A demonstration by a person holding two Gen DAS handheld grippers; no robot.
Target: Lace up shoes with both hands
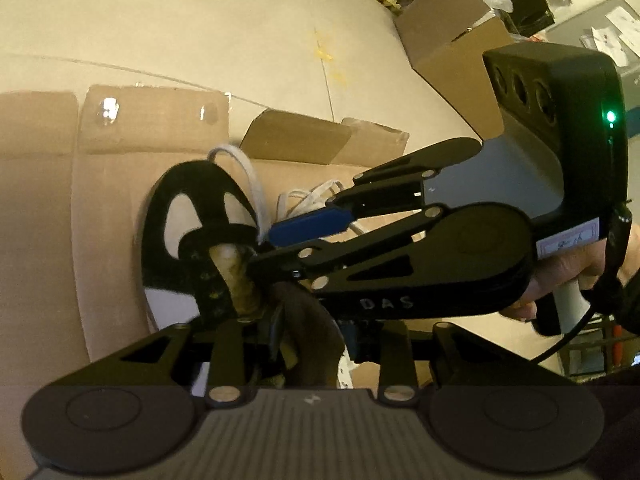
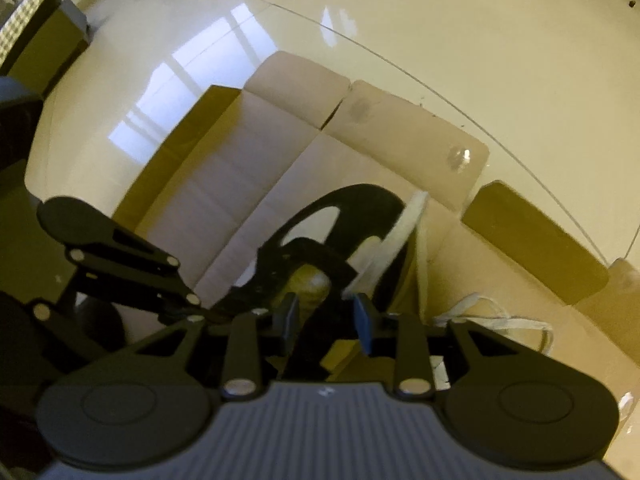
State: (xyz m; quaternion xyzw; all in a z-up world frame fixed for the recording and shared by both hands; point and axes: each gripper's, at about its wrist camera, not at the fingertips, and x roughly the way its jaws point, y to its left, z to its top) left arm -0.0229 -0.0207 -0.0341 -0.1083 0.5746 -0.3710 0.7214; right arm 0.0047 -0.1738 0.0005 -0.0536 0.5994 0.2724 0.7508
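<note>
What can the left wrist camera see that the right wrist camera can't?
Only the left wrist camera shows a hand holding the right tongs, a green light and open boxes far behind. Only the right wrist camera shows bright window reflections on the shiny floor. Both show the black shoe, its white lace and the flat cardboard under it.

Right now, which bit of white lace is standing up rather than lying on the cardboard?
The broad stretch rising against the black shoe; the thinner loops to its right lie slack on the flattened cardboard.
</note>
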